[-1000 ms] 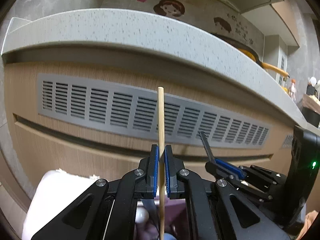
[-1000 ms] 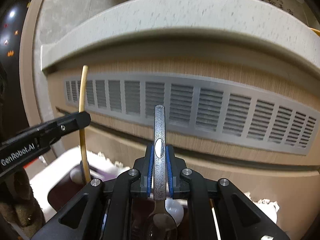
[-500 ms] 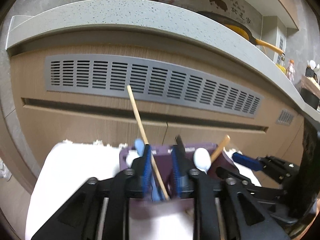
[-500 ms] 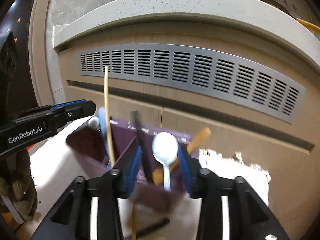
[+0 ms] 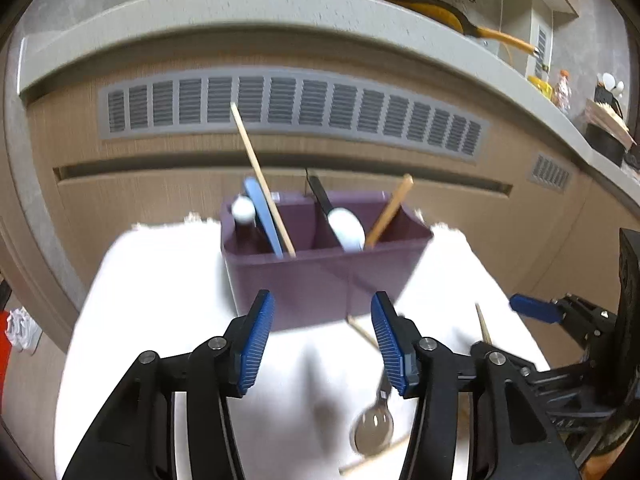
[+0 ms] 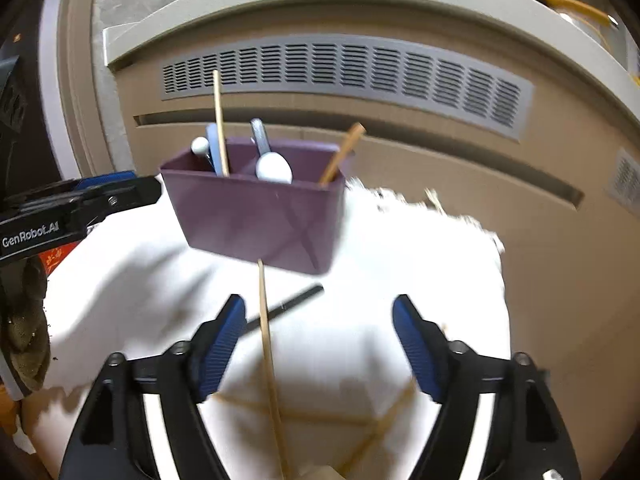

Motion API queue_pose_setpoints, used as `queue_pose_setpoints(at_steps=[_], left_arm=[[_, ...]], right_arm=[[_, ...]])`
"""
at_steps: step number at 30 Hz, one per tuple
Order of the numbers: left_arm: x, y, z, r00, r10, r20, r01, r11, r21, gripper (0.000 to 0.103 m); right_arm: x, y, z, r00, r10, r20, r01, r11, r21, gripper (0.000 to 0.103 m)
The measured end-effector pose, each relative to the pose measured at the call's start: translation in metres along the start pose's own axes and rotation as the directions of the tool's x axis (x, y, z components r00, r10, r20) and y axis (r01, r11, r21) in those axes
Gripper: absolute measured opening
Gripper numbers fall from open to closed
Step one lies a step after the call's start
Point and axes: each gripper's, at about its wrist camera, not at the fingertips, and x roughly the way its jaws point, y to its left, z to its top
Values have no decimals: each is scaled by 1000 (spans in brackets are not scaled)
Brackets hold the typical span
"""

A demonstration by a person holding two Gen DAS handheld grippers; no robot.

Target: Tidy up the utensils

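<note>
A purple utensil bin (image 5: 320, 280) (image 6: 256, 216) stands on a white cloth (image 5: 160, 320). Its left compartment holds a thin chopstick (image 5: 260, 176) (image 6: 219, 120), a blue utensil (image 5: 262, 216) and a white-ended utensil (image 5: 243, 209). Its right compartment holds a white spoon (image 5: 347, 229) (image 6: 274, 168), a metal handle (image 6: 260, 134) and a wooden stick (image 5: 390, 210) (image 6: 342, 154). My left gripper (image 5: 322, 344) is open and empty in front of the bin. My right gripper (image 6: 320, 344) is open and empty. A metal spoon (image 5: 372, 426), a chopstick (image 6: 270, 352) and a black utensil (image 6: 286, 306) lie on the cloth.
A wooden cabinet front with a grey vent grille (image 5: 296, 108) rises behind the cloth, under a speckled countertop (image 5: 240, 8). A yellow-handled pan (image 5: 440, 8) sits on the counter. More chopsticks (image 6: 372, 436) lie crossed near the cloth's front edge.
Both grippers let go of what they held, the chopstick and the metal spoon, which now stand in the bin. Both jaws opened wide and drew back from the bin.
</note>
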Motion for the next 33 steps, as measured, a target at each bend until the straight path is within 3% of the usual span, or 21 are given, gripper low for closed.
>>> queue_pose_setpoints(at_steps=[2, 10, 14, 17, 21, 24, 28, 31, 33], left_arm=[[3, -2, -11, 999, -21, -42, 22, 1000, 5, 59], [21, -30, -58, 976, -76, -205, 95, 992, 84, 60], [30, -44, -68, 959, -94, -266, 125, 987, 102, 60], [38, -53, -63, 937, -149, -315, 171, 984, 46, 60], [56, -62, -50, 910, -178, -375, 171, 984, -53, 59], [72, -71, -45, 881, -204, -427, 170, 979, -116, 43], [95, -82, -39, 864, -151, -481, 94, 986, -140, 38], [110, -88, -33, 873, -79, -482, 24, 993, -120, 37], [114, -96, -31, 890, -2, -456, -24, 998, -51, 30]], right_arm=[[-4, -4, -11, 1000, -3, -14, 4, 1000, 18, 84], [-19, -16, -43, 999, -29, -35, 30, 998, 47, 90], [-25, -18, -59, 995, -94, -33, 94, 995, 20, 92], [-27, -18, -70, 994, -101, -45, 101, 995, 12, 92], [-24, -17, -79, 994, -94, -55, 94, 996, 5, 92], [-30, -14, -78, 995, -97, -27, 97, 995, -8, 92], [-32, -11, -81, 996, -88, -11, 88, 996, -27, 92], [-35, -10, -81, 996, -84, 8, 84, 996, -29, 92], [-35, -10, -82, 997, -76, 10, 76, 997, -25, 93]])
